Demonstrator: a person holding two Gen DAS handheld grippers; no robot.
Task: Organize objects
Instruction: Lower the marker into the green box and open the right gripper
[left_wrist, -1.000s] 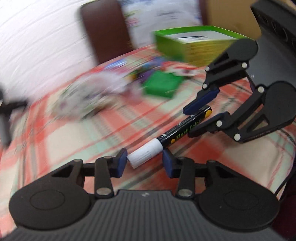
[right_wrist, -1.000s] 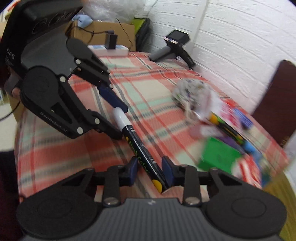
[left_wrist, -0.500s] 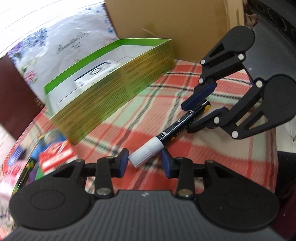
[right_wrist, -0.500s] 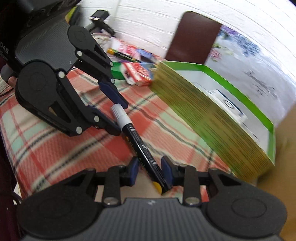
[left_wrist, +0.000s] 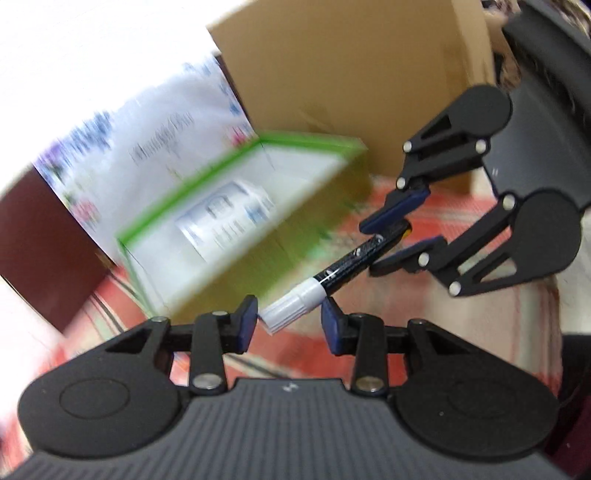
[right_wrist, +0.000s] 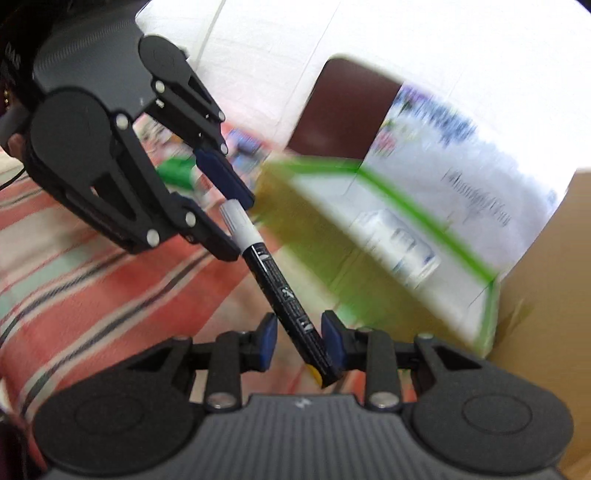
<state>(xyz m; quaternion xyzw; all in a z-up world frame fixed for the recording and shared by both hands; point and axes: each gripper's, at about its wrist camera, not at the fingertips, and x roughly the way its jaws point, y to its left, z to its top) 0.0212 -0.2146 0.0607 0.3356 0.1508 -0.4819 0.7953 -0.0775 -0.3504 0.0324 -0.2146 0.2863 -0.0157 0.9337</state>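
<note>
A black marker with a white cap (left_wrist: 334, 275) hangs in the air between my two grippers. My right gripper (right_wrist: 298, 338) is shut on its black barrel (right_wrist: 282, 295) near the yellow end. My left gripper (left_wrist: 289, 325) is open, its pads on either side of the white cap (left_wrist: 291, 306) without pressing it. The right gripper also shows in the left wrist view (left_wrist: 400, 236), and the left gripper in the right wrist view (right_wrist: 231, 218). An open green box (left_wrist: 236, 218) with a white packet inside lies just beyond the marker and also shows in the right wrist view (right_wrist: 406, 240).
A red checked tablecloth (right_wrist: 92, 280) covers the table. A brown cardboard box (left_wrist: 351, 81) stands behind the green box. A dark brown chair back (right_wrist: 343, 110) is at the far side. Small coloured items (right_wrist: 173, 170) lie blurred behind the left gripper.
Both grippers have swung together with the marker from the cluttered side of the table toward the green box, and have risen so that its inside shows. The grip on the marker is unchanged.
</note>
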